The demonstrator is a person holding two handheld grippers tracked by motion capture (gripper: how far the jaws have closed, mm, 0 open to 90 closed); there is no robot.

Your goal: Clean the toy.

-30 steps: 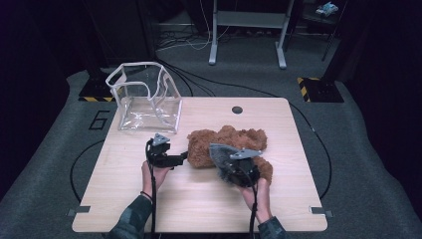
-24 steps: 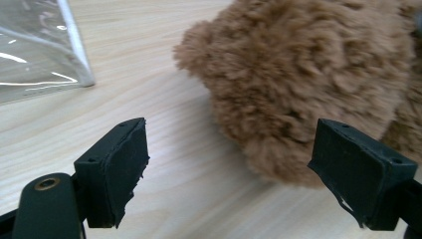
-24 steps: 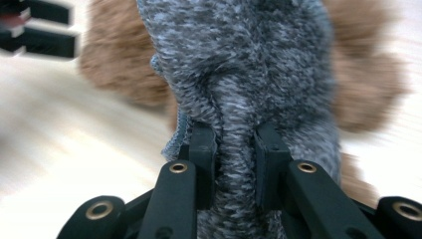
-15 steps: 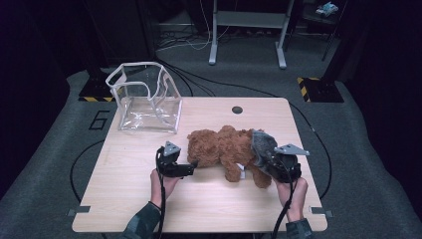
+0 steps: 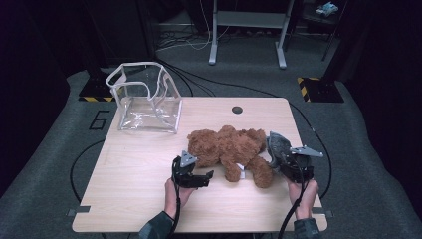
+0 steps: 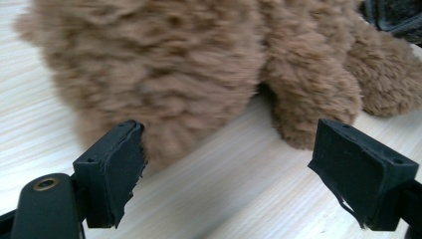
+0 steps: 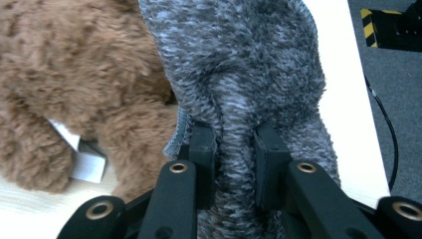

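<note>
Teddy bear (image 5: 226,149) on table (image 5: 129,194), clear bag (image 5: 147,99) behind-left

Your wooden table (image 5: 139,174) carries a clear plastic box (image 5: 147,99) at its far left corner. The brown teddy bear (image 5: 226,149) lies right of centre.

Both grippers black w/ grey three-cornered plate on top: left gripper (image 5: 198,178), right gripper (image 5: 276,155). Square black pads (image 6: 117,169), frayed at edges; brass-ringed screw holes behind them. Black cable trails back from each. Dark sleeve (image 5: 157,231) at wrist.
</note>
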